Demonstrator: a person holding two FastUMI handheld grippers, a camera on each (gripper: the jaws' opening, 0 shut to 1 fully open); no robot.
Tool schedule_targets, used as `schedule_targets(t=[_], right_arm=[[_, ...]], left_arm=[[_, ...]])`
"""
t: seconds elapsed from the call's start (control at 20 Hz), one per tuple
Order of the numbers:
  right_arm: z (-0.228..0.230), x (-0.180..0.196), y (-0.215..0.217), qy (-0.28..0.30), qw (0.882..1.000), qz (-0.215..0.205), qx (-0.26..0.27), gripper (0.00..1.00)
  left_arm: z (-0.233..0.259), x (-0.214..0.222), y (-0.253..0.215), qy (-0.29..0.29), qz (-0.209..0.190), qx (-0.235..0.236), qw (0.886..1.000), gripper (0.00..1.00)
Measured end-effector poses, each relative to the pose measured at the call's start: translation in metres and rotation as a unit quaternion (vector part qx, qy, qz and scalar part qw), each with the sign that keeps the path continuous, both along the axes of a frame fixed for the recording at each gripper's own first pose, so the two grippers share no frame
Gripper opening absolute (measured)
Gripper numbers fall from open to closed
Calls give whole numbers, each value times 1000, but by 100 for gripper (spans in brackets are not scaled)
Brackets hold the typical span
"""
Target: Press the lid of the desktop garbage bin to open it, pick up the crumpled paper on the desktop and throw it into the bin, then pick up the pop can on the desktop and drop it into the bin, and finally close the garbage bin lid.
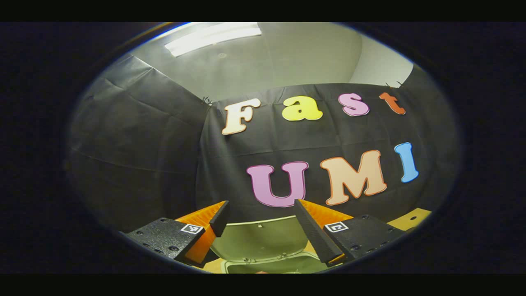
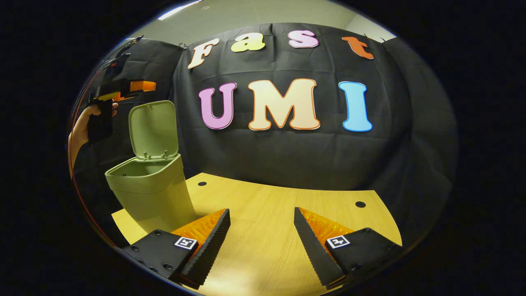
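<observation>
Textured black gripper (image 2: 262, 224) mounts, square markers, screws

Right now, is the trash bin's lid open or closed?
Open. In the right gripper view the lid stands straight up on its hinges at the back of the bin, and you can see into the bin's mouth.

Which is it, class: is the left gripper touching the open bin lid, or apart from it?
Apart. In the right gripper view, dark wall shows between the left gripper and the upright lid of the bin.

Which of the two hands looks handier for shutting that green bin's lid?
Probably the left gripper: its open jaws hover just above the bin's upright lid. The right gripper sits lower, off to the side over the table.
</observation>
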State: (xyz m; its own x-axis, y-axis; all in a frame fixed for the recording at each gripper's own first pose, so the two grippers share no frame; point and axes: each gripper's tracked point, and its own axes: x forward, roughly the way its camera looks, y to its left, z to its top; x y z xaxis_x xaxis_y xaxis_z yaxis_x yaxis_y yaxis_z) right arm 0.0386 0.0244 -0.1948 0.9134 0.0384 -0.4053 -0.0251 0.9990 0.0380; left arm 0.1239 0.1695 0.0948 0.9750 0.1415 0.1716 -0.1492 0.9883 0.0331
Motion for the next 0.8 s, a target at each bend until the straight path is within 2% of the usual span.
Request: schedule_targets(t=[0.4, 0.45, 0.5, 0.55, 0.8], right_arm=[[-17, -20, 1, 20, 999, -25, 2, 98], [-20, -22, 2, 25, 999, -22, 2, 98], [-21, -25, 3, 28, 999, -18, -1, 98], [-21, -25, 4, 29, 999, -14, -4, 98], [-17, -23, 4, 22, 1000, 12, -1, 98]], left_arm=[[-41, 44, 25, 84, 1, -26, 996, 91], [-41, 42, 25, 85, 1, -35, 996, 89], [-40, 41, 22, 83, -6, -40, 996, 94], [-43, 36, 20, 87, -7, -46, 995, 92], [-47, 4, 4, 91, -6, -55, 994, 94]])
